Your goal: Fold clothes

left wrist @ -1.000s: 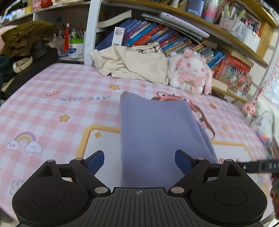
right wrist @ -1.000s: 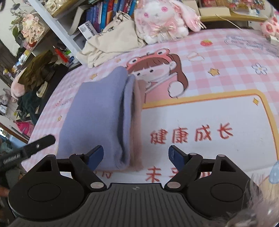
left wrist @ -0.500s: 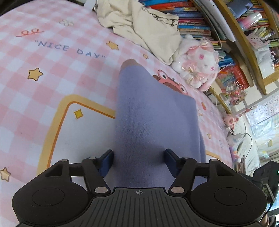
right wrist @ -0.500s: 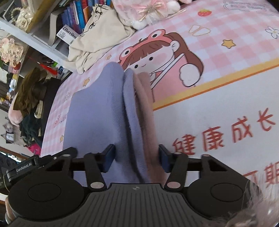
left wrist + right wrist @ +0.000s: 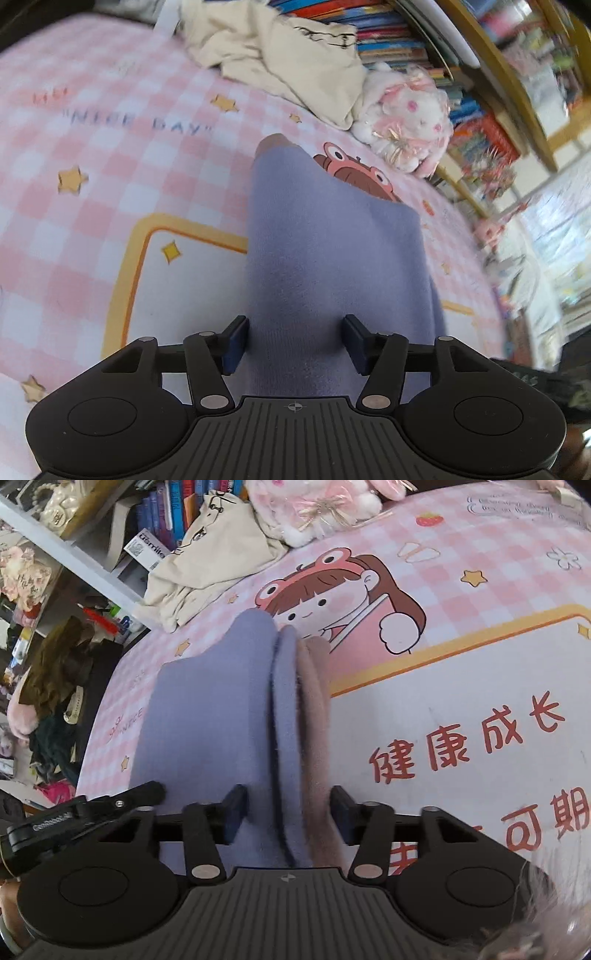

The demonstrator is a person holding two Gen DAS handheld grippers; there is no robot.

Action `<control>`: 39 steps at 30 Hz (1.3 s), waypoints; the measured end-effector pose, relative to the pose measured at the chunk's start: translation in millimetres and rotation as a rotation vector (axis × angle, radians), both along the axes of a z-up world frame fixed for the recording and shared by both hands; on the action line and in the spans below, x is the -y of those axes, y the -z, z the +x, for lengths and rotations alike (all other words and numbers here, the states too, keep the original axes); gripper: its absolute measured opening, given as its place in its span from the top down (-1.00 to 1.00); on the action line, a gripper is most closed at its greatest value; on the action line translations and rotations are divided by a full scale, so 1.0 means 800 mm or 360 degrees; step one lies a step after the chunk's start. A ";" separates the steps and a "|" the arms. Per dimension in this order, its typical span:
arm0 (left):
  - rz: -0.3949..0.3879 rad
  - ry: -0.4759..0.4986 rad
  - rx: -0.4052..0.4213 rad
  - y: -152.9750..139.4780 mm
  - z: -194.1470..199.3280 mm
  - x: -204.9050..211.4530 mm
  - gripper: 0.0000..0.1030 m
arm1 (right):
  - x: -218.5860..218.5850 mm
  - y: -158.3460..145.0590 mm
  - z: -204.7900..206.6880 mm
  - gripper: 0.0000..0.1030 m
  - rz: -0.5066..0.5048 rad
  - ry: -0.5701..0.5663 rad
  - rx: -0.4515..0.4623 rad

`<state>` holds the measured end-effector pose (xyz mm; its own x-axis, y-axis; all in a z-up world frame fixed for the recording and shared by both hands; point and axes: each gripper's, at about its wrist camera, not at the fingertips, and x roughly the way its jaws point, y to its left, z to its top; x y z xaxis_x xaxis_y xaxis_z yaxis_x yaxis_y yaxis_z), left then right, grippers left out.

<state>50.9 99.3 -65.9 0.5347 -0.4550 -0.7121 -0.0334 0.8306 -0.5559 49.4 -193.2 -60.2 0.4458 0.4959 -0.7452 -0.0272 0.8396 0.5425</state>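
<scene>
Both hands are on the cloth now. The left hand-held gripper [image 5: 293, 341] has the near edge of the purple garment [image 5: 332, 251] between its blue pads, fingers partly drawn in and pressing the bunched fabric from either side. The right hand-held gripper [image 5: 287, 818] does the same at the other near corner, pinching a thick stack: purple layers plus a pinkish-brown layer [image 5: 314, 709] on its right side.

The garment lies folded into a long band on the pink checked play mat [image 5: 92, 206], running away from the cameras toward the cartoon girl print [image 5: 332, 602]. Its far end sits flat; the near end is gathered in both grips.

My read: this is the pick-up for the next fold, carrying the near edge over toward the far end. To do it well, both grips should hold every layer, especially that loose-looking pinkish one on the right. Lift the two corners together and level, keep the edge between them taut, and lay it down square on the far edge.

Beyond, a cream shirt [image 5: 288, 62] is heaped near a white plush rabbit [image 5: 406, 118], well clear of the work.
</scene>
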 end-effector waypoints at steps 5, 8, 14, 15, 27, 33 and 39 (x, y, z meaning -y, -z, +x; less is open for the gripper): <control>-0.0182 -0.0020 -0.0086 0.017 0.006 -0.018 -0.12 | -0.002 0.008 0.008 -0.09 0.0055 0.0039 0.0009; -0.0135 -0.0013 -0.0064 0.016 0.002 -0.010 0.01 | -0.009 0.010 0.008 0.27 0.0058 0.0004 0.0013; 0.0049 0.0073 0.0144 -0.019 -0.007 0.012 0.17 | -0.018 -0.025 -0.006 0.52 -0.0031 -0.0094 0.0246; 0.0066 0.0085 0.0186 -0.026 -0.008 0.014 0.17 | -0.020 -0.033 -0.007 0.52 -0.0050 -0.0109 0.0295; 0.0047 0.0070 0.0336 -0.063 0.043 0.001 0.17 | -0.034 -0.079 0.047 0.52 -0.0110 -0.0207 0.0514; 0.0059 0.0025 0.0323 -0.055 0.076 -0.012 0.17 | -0.052 -0.073 0.084 0.52 -0.0142 -0.0243 0.0528; 0.0078 0.0003 0.0318 -0.046 0.112 -0.019 0.17 | -0.069 -0.062 0.127 0.51 -0.0172 -0.0249 0.0513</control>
